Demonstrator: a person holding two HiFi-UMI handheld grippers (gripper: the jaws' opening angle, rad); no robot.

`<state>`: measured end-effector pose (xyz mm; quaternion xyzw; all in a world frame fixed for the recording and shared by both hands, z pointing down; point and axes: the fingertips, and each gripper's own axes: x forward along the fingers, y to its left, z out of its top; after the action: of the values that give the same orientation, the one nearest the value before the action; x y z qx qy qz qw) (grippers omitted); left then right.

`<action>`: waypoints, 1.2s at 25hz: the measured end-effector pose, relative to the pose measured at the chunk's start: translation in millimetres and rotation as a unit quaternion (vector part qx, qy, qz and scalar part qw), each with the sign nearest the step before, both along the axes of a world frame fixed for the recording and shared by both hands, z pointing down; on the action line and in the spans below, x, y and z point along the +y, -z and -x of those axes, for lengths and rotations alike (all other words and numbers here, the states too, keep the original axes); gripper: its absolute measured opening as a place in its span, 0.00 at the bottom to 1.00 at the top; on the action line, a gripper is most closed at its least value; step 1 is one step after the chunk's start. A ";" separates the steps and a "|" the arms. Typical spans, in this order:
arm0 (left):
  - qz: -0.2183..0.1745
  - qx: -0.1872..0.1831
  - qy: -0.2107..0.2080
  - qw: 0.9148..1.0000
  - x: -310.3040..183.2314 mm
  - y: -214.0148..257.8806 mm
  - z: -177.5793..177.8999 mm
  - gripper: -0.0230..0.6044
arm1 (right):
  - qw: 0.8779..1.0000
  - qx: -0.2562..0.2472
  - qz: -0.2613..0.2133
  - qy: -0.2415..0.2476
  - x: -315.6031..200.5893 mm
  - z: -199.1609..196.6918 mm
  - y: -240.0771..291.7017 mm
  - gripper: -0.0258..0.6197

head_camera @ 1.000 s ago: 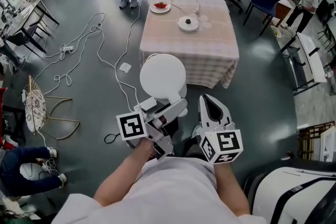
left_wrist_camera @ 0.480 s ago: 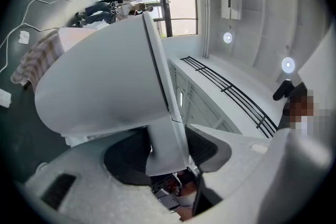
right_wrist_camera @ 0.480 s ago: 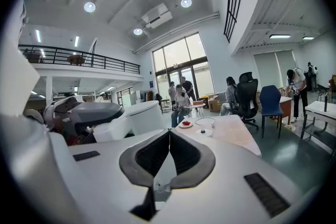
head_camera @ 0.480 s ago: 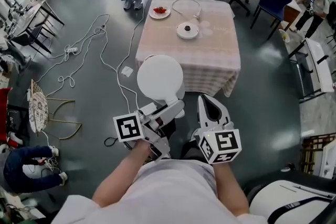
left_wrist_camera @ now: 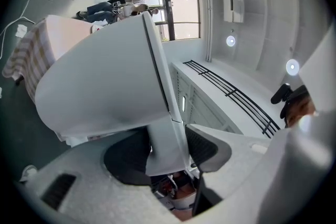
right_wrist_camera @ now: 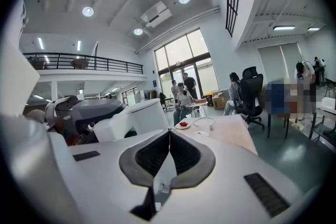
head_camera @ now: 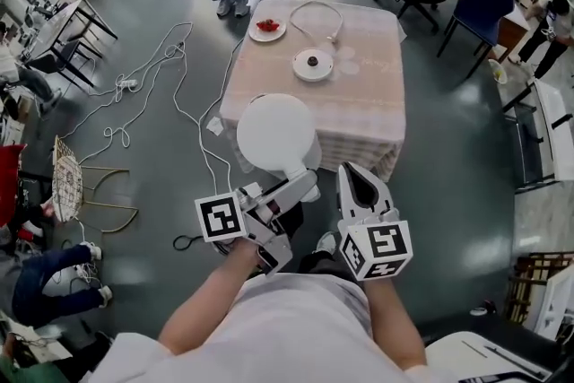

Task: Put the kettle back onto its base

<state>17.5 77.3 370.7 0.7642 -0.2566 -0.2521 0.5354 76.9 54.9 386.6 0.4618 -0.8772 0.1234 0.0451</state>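
Clamping the kettle (head_camera: 276, 132) by its handle, the left gripper (head_camera: 300, 186) holds it at the near left corner of the table (head_camera: 368, 108). The right gripper (head_camera: 360, 175), just right of it, is closed and empty. The base (head_camera: 312, 64) sits on the table's far half, near a plate (head_camera: 266, 29).

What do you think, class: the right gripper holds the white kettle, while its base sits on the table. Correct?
No. The left gripper holds the white kettle, as the left gripper view shows; the right gripper is shut, empty. Its base does sit on the table.
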 end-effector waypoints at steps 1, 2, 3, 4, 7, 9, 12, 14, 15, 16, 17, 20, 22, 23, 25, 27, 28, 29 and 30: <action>0.000 0.000 0.003 1.000 -4.6 0.2 -3.9 0.38 | 1.000 -0.002 0.001 0.003 -5.0 -3.5 -0.3 0.05; 0.001 0.000 0.005 1.000 -9.2 0.5 -7.4 0.38 | 1.000 -0.004 0.001 0.006 -9.9 -6.8 -0.6 0.05; 0.002 0.000 0.008 1.000 -13.5 0.7 -10.6 0.38 | 1.000 -0.006 0.002 0.008 -14.6 -9.9 -1.0 0.05; 0.002 0.000 0.011 1.000 -17.7 0.5 -13.8 0.38 | 1.000 -0.007 0.002 0.011 -19.1 -13.2 -1.3 0.05; 0.004 -0.004 0.019 1.000 -27.8 -1.0 -21.8 0.38 | 1.000 -0.009 0.002 0.017 -30.4 -22.7 -2.4 0.05; 0.005 -0.005 0.022 1.000 -33.4 -1.8 -25.1 0.38 | 1.000 -0.011 0.002 0.019 -36.7 -27.3 -3.7 0.05; 0.009 -0.004 0.025 1.000 -41.8 -4.2 -28.0 0.38 | 1.000 -0.013 0.004 0.022 -44.9 -29.8 -6.3 0.05; 0.011 -0.008 0.027 1.000 -48.6 -6.3 -28.0 0.38 | 1.000 -0.013 0.006 0.025 -50.5 -29.2 -7.8 0.05; 0.011 -0.009 0.027 1.000 -52.4 -6.9 -27.8 0.38 | 1.000 -0.012 0.007 0.026 -53.3 -28.7 -8.3 0.05; 0.011 -0.009 0.027 1.000 -56.3 -7.5 -27.4 0.38 | 1.000 -0.011 0.007 0.027 -56.1 -28.3 -8.9 0.05; 0.012 -0.007 0.026 1.000 -60.3 -8.2 -27.1 0.38 | 1.000 -0.010 0.007 0.027 -58.9 -28.0 -9.5 0.05; 0.017 -0.002 0.022 1.000 -73.4 -13.9 -24.9 0.38 | 1.000 -0.005 0.009 0.023 -69.5 -26.8 -13.2 0.05; 0.018 0.002 0.017 1.000 -84.3 -17.6 -23.1 0.38 | 1.000 -0.002 0.010 0.018 -78.7 -25.7 -15.7 0.05; 0.017 0.005 0.013 1.000 -90.3 -18.6 -22.5 0.38 | 1.000 0.000 0.010 0.015 -83.8 -25.1 -16.6 0.05; 0.017 0.008 0.004 1.000 -101.5 -20.0 -21.0 0.38 | 1.000 0.004 0.012 0.008 -93.3 -23.1 -18.2 0.05; 0.020 0.008 -0.005 1.000 -111.7 -22.0 -17.4 0.38 | 1.000 0.007 0.017 0.002 -103.1 -18.6 -19.2 0.05; 0.023 0.007 -0.010 1.000 -116.9 -22.5 -14.8 0.38 | 1.000 0.007 0.019 0.000 -108.7 -15.2 -19.5 0.05; 0.024 0.008 -0.014 1.000 -122.2 -22.6 -12.0 0.38 | 1.000 0.008 0.021 -0.003 -114.5 -11.2 -19.6 0.05; 0.025 0.008 -0.019 0.999 -127.6 -22.7 -9.2 0.38 | 1.000 0.009 0.022 -0.005 -120.4 -7.0 -19.9 0.05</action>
<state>26.7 -50.3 393.4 0.7530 -0.2438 -0.2418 0.5613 83.9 -65.5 406.5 0.4658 -0.8716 0.1390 0.0628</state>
